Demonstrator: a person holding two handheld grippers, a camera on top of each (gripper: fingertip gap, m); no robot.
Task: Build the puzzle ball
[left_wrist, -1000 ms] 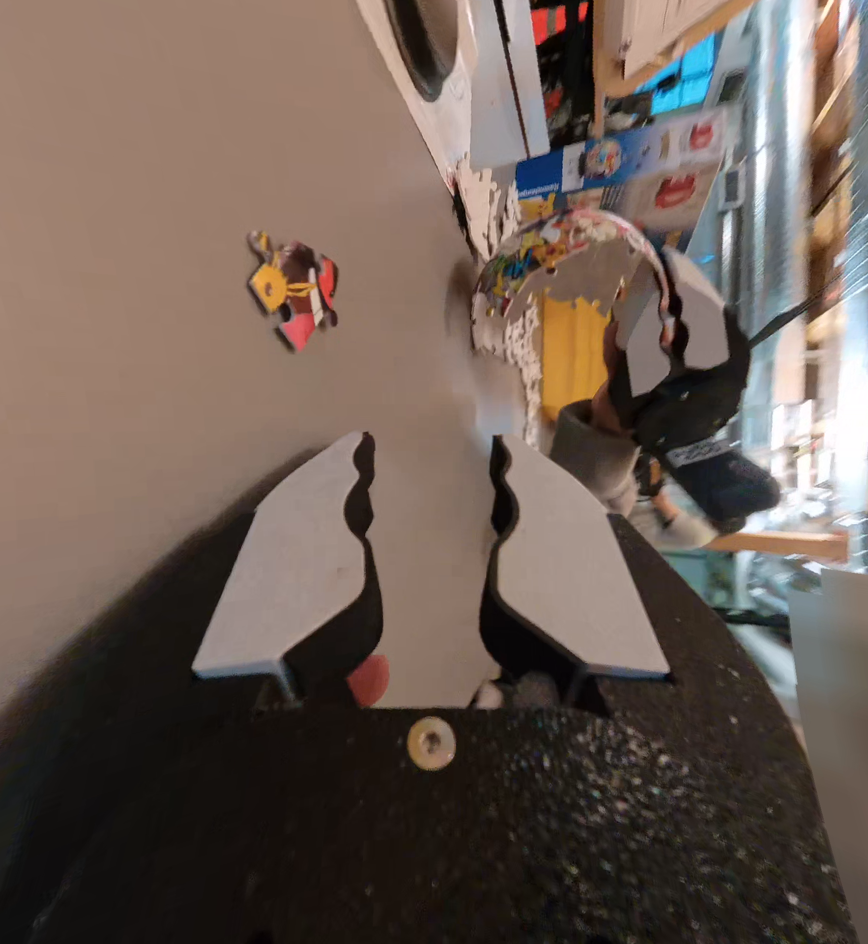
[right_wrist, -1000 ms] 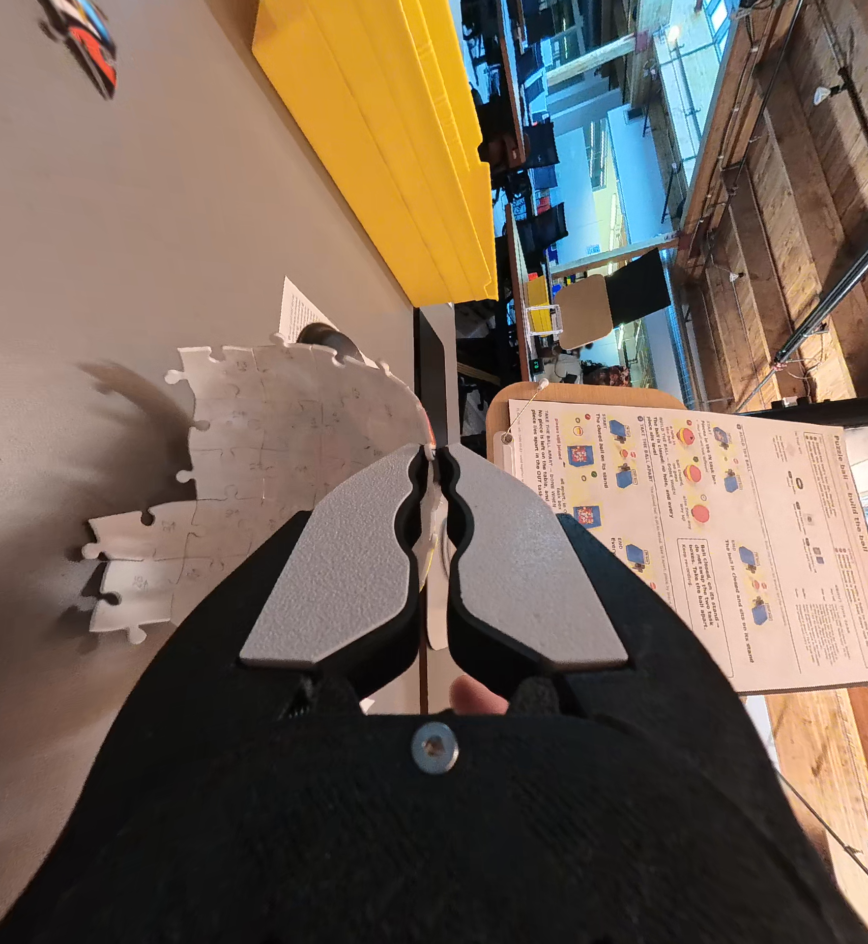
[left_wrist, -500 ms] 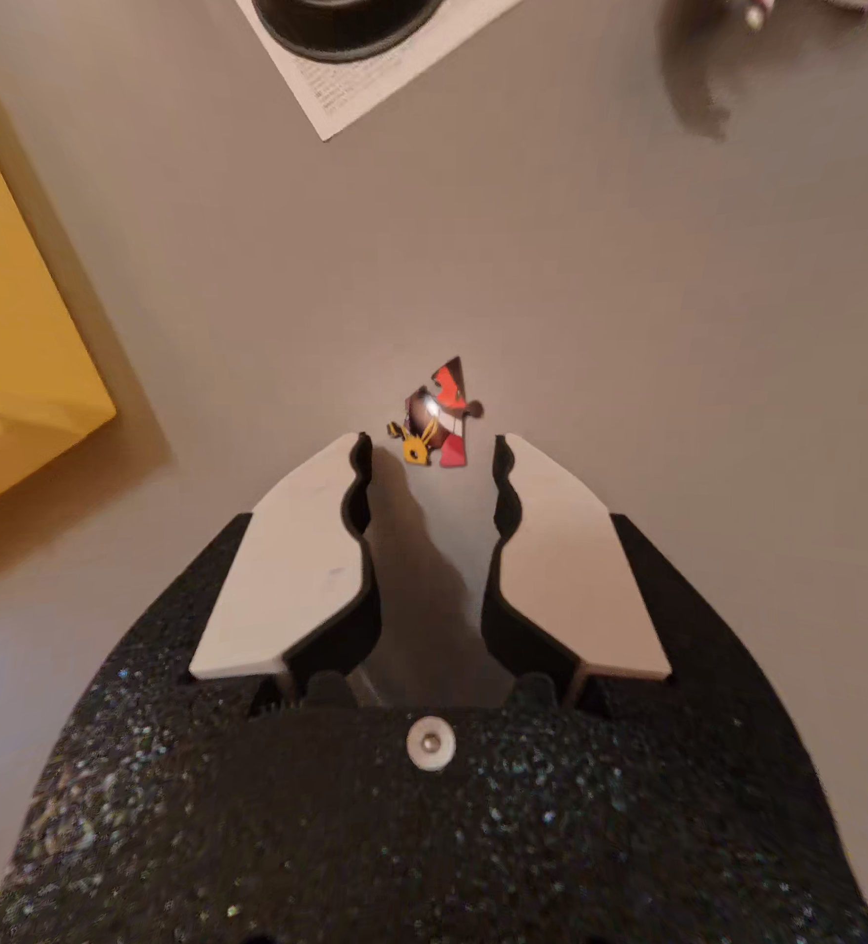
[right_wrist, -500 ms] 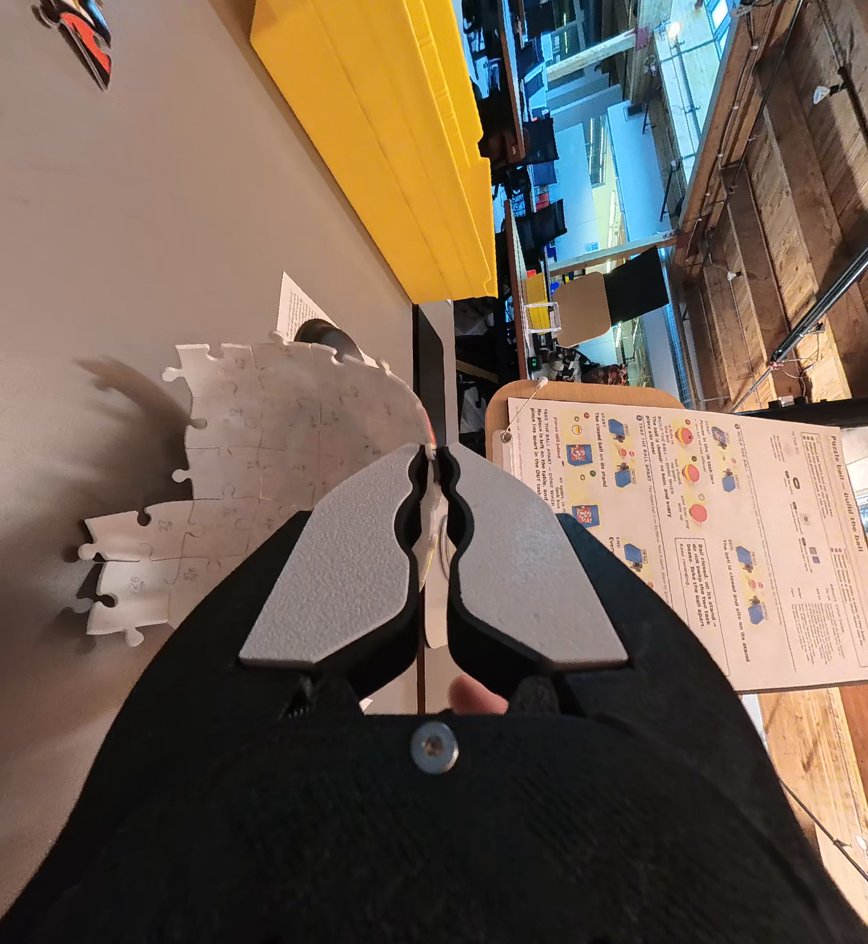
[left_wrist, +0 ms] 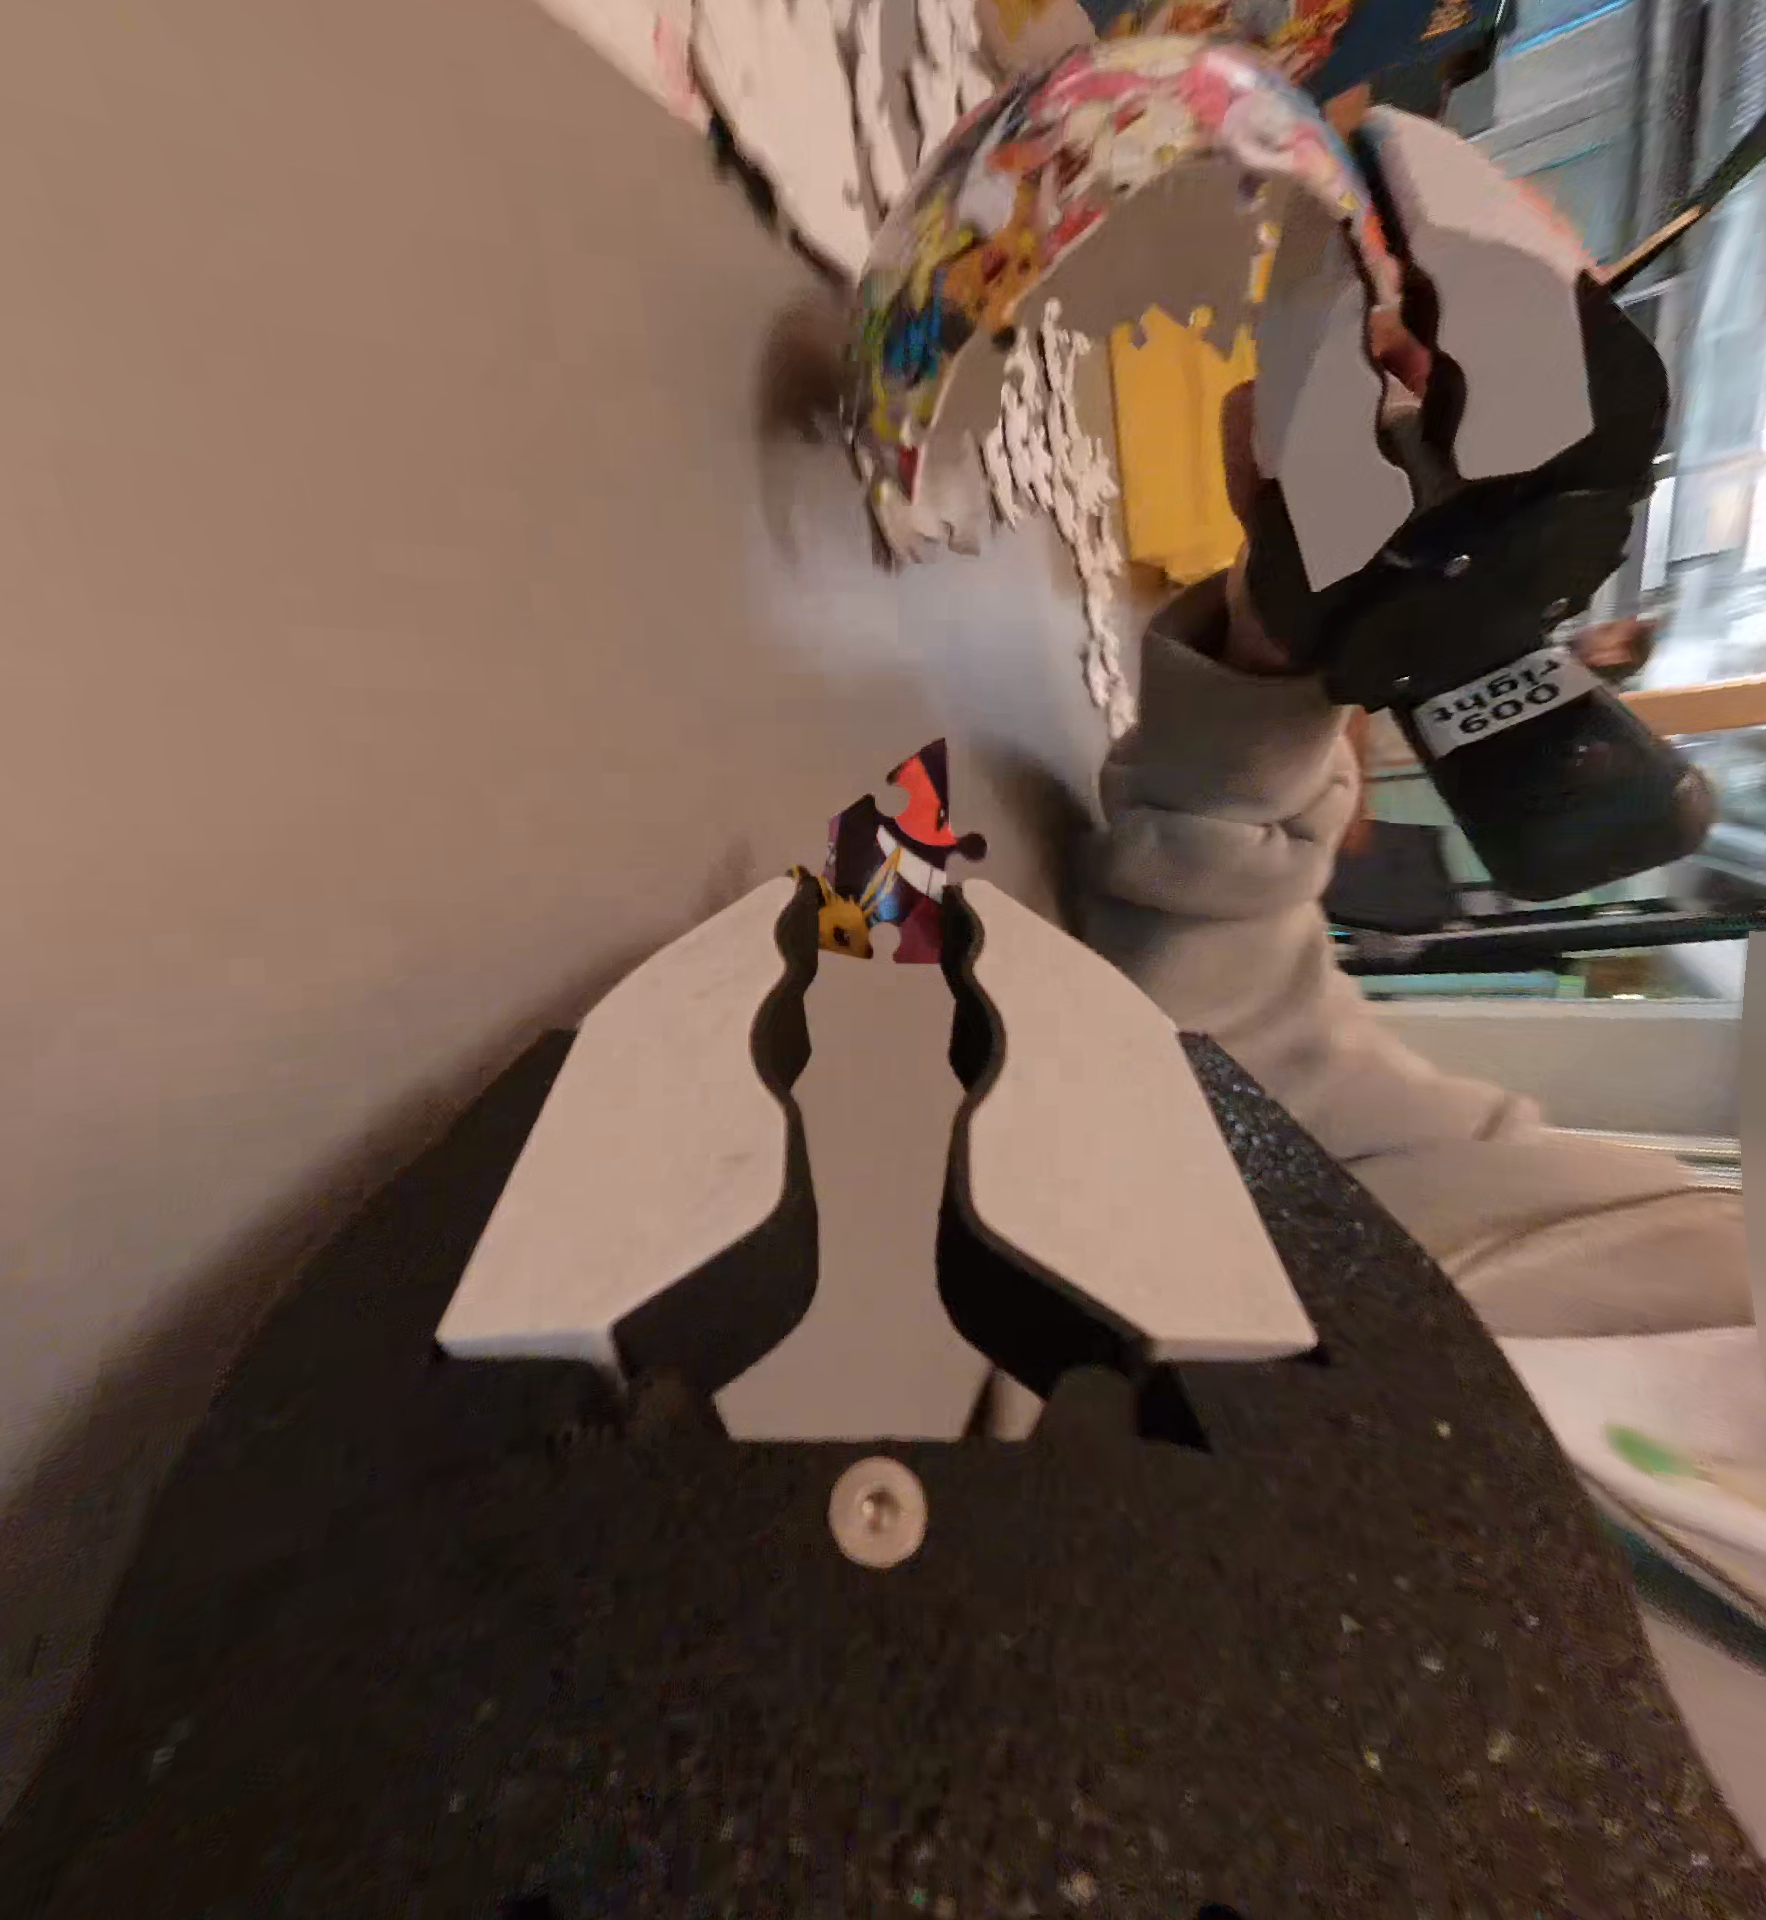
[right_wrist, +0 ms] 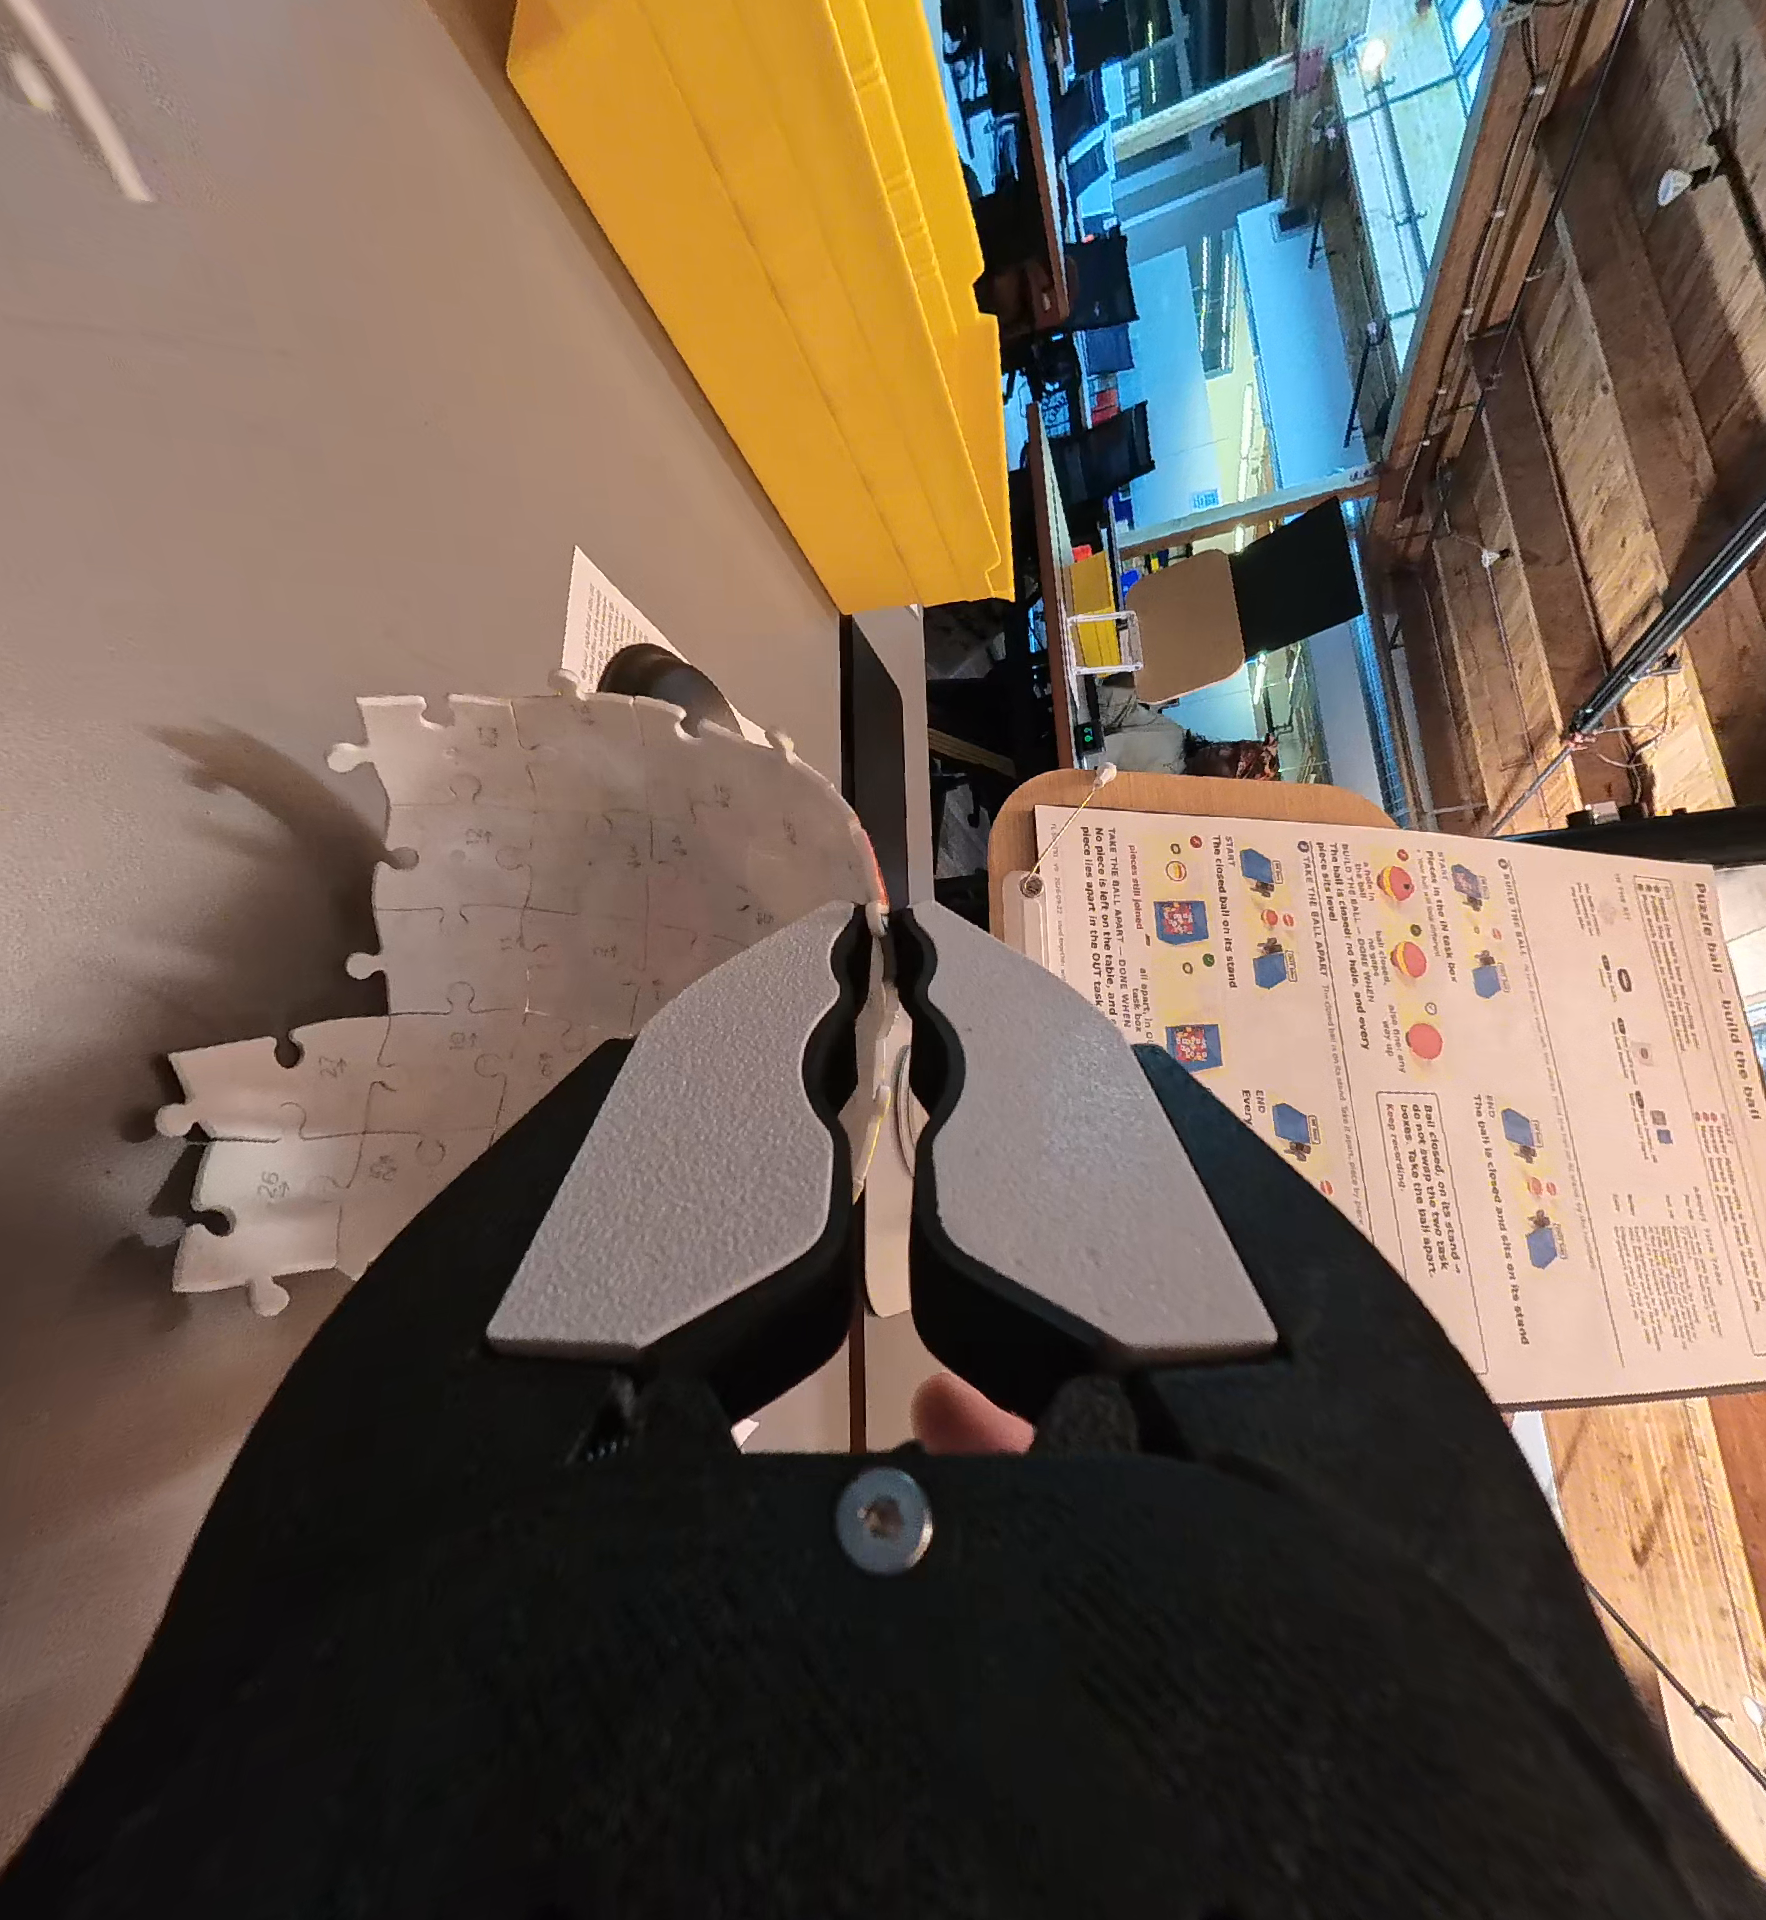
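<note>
We see the grey table (right_wrist: 183, 436) under everything. Above it, the right tongs (right_wrist: 884, 920) are clamped on the rim of the half-built puzzle ball (right_wrist: 588, 894). The left tongs (left_wrist: 874, 904) pinch a small colourful piece cluster (left_wrist: 894, 868) at their tips, just below the ball.

bare table (left_wrist: 339, 623) left; yellow bin (right_wrist: 806, 312) blocks far edge.
</note>
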